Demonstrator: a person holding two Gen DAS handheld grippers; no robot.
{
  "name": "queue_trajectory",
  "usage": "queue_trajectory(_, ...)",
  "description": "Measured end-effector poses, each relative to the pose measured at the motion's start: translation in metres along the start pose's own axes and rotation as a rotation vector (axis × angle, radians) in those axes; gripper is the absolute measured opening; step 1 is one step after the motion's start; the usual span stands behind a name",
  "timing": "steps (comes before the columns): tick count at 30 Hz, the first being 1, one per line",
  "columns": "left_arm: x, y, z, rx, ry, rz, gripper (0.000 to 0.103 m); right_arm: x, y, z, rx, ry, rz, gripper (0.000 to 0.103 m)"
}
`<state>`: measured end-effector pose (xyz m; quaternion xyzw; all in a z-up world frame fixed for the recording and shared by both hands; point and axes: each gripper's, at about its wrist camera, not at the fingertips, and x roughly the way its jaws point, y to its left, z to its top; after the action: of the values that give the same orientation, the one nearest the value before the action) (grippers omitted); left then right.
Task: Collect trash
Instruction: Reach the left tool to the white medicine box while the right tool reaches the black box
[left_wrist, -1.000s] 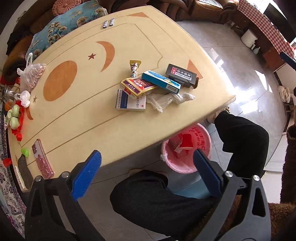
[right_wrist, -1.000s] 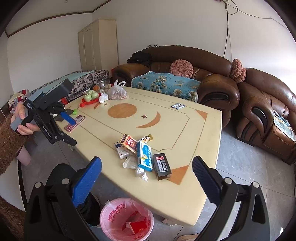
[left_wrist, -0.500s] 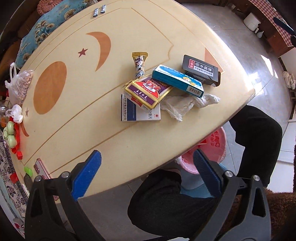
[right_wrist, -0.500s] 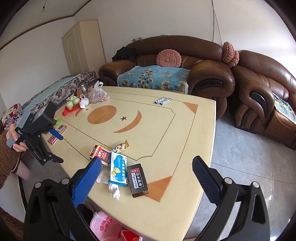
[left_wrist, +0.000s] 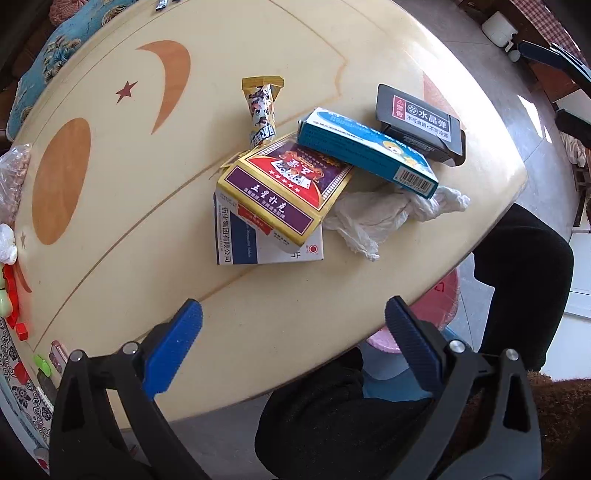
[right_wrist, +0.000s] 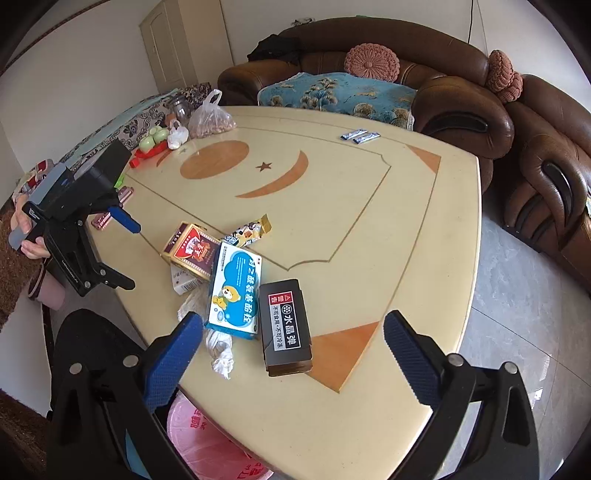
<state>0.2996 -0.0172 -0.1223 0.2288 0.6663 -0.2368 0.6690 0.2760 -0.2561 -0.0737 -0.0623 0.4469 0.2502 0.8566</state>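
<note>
Here | trash pile (left_wrist: 317, 173) near table (left_wrist: 129, 280) edge | claws agape

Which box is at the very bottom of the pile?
The white box with dark blue lettering. It lies flat on the table, and the red-and-gold playing-card box sits on top of it.

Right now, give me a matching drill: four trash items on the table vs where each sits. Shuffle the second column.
1. black box
2. blue box
3. candy wrapper
4. crumpled tissue

A. leaning on the red-and-gold card box
B. partly under the blue box, by the table edge
C. beside the blue box, next to the orange corner triangle
D. nearest the crescent inlay

Pairs: 1-C, 2-A, 3-D, 4-B
</note>
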Motion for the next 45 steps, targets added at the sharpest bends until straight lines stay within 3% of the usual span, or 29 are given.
queue_trajectory(22,0.052,0.019,0.029,0.037,0.040,0.020,0.097,0.096,0.011,-0.018,-0.106,0.230,0.031,0.096)
queue_trajectory(38,0.087,0.014,0.054,0.035,0.091,0.010,0.097,0.122,0.015,-0.021,-0.149,0.274,0.033,0.096)
queue_trajectory(45,0.091,0.017,0.055,0.028,0.088,0.006,0.097,0.130,0.010,-0.020,-0.167,0.282,0.004,0.084)
